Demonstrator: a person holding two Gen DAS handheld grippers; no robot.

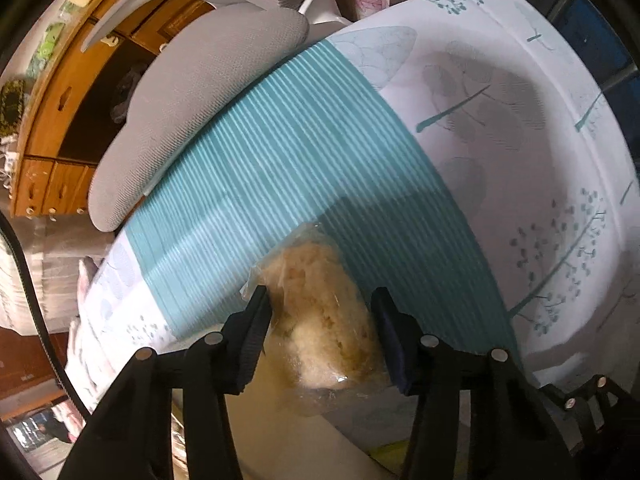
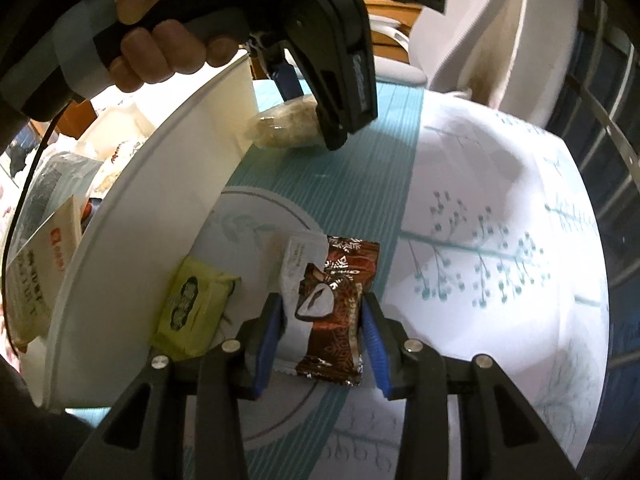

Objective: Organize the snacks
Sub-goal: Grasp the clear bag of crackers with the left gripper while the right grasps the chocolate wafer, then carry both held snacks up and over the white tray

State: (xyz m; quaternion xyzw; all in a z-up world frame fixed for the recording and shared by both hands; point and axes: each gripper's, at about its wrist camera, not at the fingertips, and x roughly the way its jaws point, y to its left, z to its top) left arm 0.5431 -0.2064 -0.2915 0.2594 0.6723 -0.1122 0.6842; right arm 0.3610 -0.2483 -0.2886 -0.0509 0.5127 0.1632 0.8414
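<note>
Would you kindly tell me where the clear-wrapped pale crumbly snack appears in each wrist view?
Left wrist: the clear-wrapped pale crumbly snack sits bottom centre, between the left gripper fingers.
Right wrist: the same snack is top centre, beside the white box wall.
Shared landmark: the teal ribbed stripe of the tablecloth.

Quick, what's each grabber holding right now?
Left gripper: closed on the clear-wrapped pastry.
Right gripper: closed on the brown chocolate snack packet.
</note>
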